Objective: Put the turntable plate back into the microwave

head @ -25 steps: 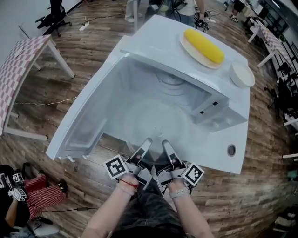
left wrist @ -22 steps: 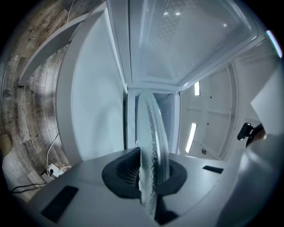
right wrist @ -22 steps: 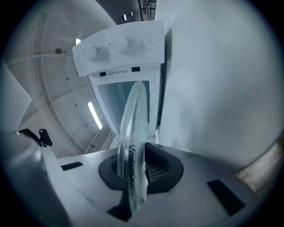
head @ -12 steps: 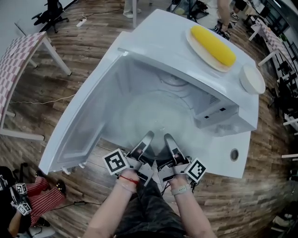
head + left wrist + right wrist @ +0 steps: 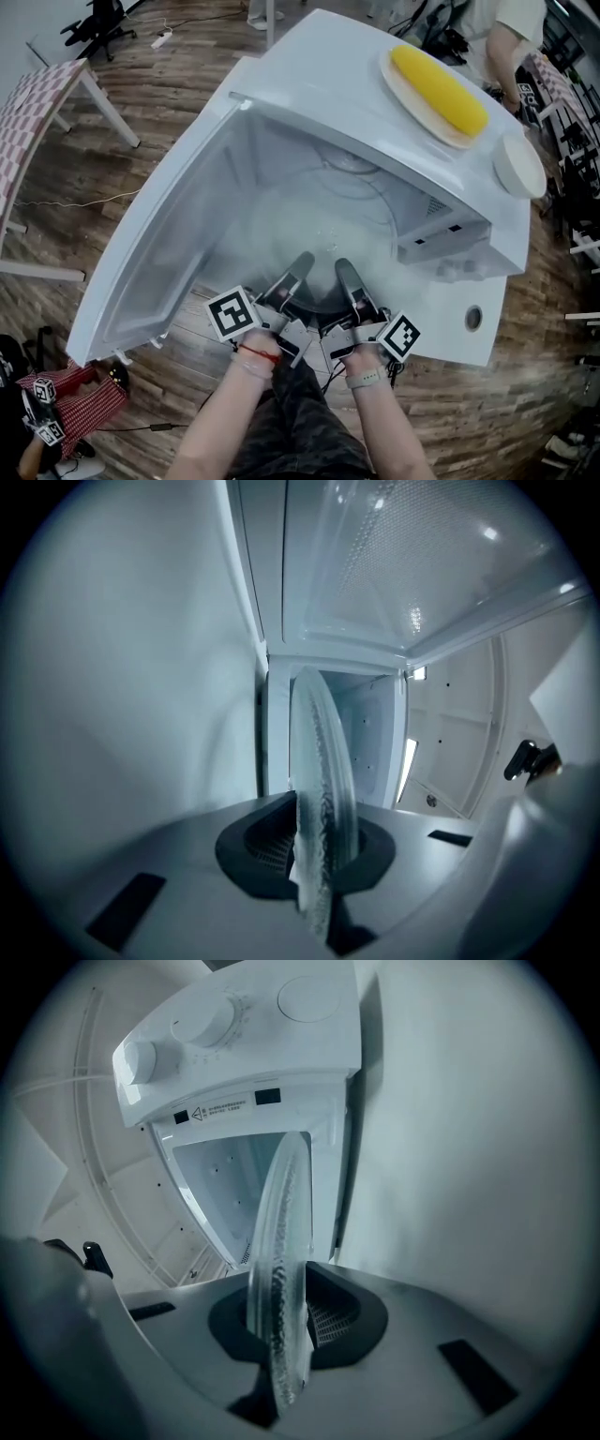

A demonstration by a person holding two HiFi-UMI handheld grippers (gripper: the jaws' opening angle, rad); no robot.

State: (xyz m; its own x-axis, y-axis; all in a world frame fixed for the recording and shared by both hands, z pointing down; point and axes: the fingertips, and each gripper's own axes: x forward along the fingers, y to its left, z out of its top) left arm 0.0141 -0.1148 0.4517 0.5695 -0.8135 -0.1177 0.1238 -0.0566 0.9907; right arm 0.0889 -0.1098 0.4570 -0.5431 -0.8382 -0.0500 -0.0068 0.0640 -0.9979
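A person is holding a clear round glass turntable plate (image 5: 309,230) at the mouth of a white microwave oven (image 5: 328,80), whose wide hinged door (image 5: 164,258) is standing open to the left. The left gripper (image 5: 287,289) and the right gripper (image 5: 354,289) are each clamping the plate's near rim between their dark jaws. They sit side by side, a grip that seems meant to keep the glass level and pass it squarely through the opening. Both gripper views are showing the plate edge-on, heading into the pale cavity. It appears to be carried, not yet seated. On the oven's top, a yellow corn cob (image 5: 439,86) on a beige plate (image 5: 405,94) and a white bowl (image 5: 520,164) are resting well clear.
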